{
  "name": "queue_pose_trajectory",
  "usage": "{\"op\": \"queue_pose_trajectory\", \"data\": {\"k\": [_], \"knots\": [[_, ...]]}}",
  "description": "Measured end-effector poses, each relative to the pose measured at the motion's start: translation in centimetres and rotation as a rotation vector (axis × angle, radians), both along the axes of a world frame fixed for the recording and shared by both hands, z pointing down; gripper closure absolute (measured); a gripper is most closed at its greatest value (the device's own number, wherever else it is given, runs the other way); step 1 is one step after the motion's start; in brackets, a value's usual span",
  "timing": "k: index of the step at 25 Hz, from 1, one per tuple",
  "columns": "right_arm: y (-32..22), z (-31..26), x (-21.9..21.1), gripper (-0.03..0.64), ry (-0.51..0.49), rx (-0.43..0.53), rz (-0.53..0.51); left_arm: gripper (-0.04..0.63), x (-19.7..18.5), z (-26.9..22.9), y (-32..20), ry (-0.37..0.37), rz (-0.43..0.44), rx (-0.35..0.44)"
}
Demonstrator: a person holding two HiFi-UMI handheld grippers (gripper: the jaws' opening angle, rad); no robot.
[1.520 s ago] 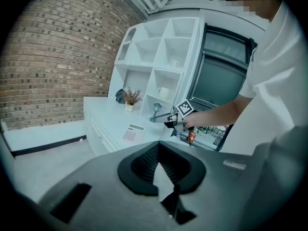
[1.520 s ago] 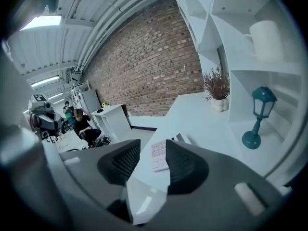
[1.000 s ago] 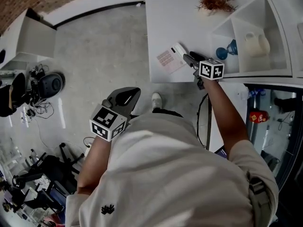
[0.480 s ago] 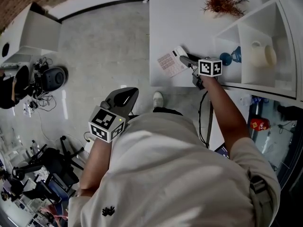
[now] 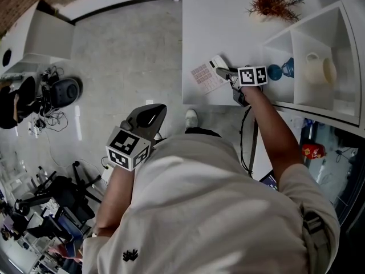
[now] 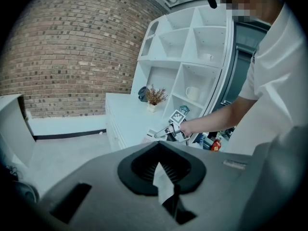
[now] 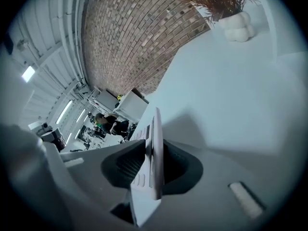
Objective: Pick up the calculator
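The right hand-held gripper (image 5: 221, 72) is closing around the calculator (image 5: 205, 76) at the worktop's (image 5: 228, 27) lower edge. Seat it deep and clamp fully before lifting.

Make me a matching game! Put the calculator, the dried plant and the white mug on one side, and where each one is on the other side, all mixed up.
Things:
1. calculator
2. dried plant
3. white mug

Places:
A. in a shelf compartment
B. between the jaws of the right gripper, at the white table's edge
C. in a white vase

Pairs: 1-B, 2-C, 3-A.

The right gripper's jaws are closing around the calculator.
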State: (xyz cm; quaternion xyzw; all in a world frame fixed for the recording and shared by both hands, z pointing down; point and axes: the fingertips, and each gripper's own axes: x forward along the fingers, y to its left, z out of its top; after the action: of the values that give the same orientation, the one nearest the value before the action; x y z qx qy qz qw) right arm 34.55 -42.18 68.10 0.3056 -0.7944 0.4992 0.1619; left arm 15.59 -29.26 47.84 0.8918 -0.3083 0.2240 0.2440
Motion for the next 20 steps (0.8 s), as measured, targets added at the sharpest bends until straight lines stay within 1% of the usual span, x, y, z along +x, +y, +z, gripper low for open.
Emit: {"op": "queue_pose_trajectory", "data": {"k": [3, 6, 13, 20], "knots": [[0.2, -0.1, -0.1, 0.512, -0.024, -0.009, 0.010, 0.589, -0.6, 0.1, 0.0, -0.001, -0.003, -0.002], [0.2, -0.4, 0.0, 0.517, -0.026, -0.004, 0.018, 0.589, -1.2, 0.2, -0.1, 0.000, -0.003, -0.007], [0.0, -2.2, -0.4, 0.531, -0.006, 0.040, 0.039, 0.589, -2.6, 0.0, 0.3, 0.017, 0.002, 0.001], [-0.1, -4.3, -1.1, 0.536, 0.020, 0.077, 0.060, 0.589, -5.1, -0.4, 1.3, 0.038, -0.007, 0.018]]}}
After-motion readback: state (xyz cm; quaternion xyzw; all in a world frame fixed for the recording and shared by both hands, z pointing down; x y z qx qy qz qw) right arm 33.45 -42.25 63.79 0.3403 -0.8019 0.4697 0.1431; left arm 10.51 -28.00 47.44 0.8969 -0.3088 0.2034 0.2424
